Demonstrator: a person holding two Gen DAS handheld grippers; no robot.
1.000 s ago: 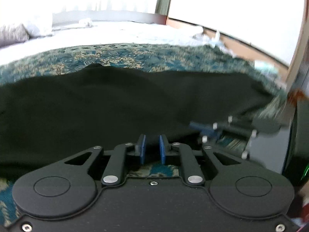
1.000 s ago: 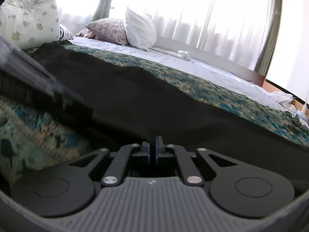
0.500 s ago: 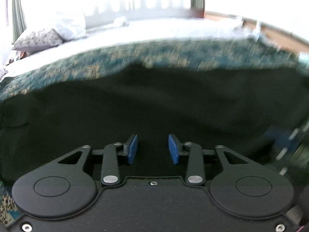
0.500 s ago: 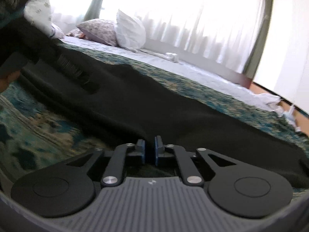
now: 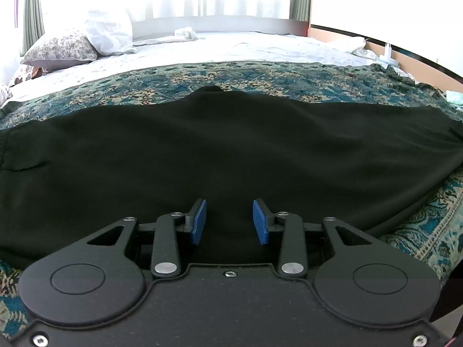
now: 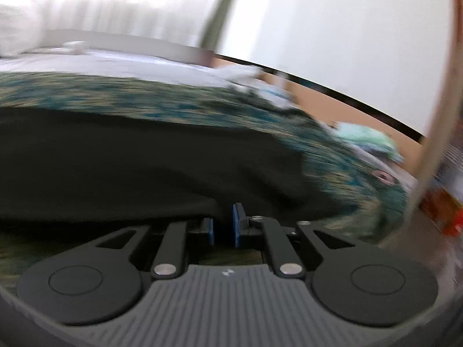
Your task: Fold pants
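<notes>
Black pants (image 5: 225, 156) are spread on the bed (image 5: 260, 49), both tongs (image 5: 229, 222) (image 6: 222, 225) parted, nothing pinched.

Right wrist view blurred; pants (image 5: 202, 159) cut off at left edge

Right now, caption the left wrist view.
Left gripper, jaws open, above black pants spread on a patterned bedspread.
</notes>
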